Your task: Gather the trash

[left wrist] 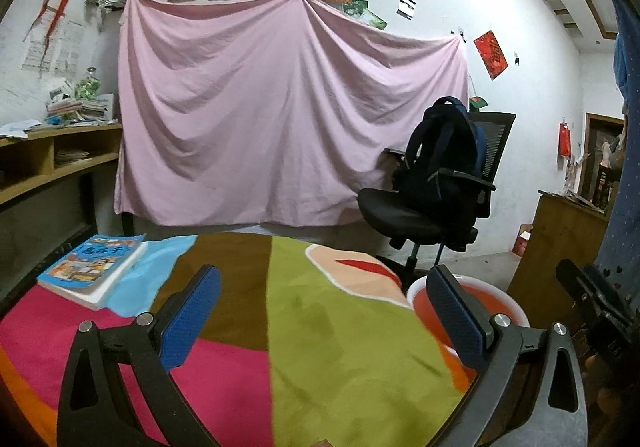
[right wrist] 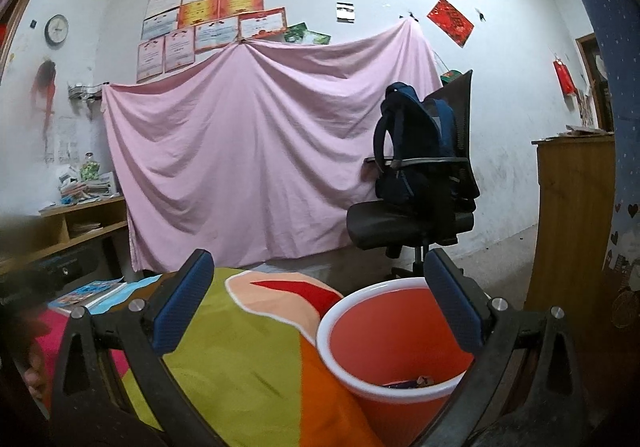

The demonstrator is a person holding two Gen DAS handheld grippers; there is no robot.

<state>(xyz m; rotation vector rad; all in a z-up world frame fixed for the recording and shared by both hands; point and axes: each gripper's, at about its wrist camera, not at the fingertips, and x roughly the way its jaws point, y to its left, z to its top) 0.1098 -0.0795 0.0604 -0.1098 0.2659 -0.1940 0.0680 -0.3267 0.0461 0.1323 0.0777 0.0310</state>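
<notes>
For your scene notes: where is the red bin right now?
The red bin sits low right in both views, beside the colourful cloth, in front of the office chair.

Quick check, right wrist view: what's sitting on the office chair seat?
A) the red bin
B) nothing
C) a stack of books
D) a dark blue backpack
D: a dark blue backpack stands on the seat of the black office chair, leaning against its mesh backrest; the red bin sits beside the colourful cloth, not on the chair.
</notes>
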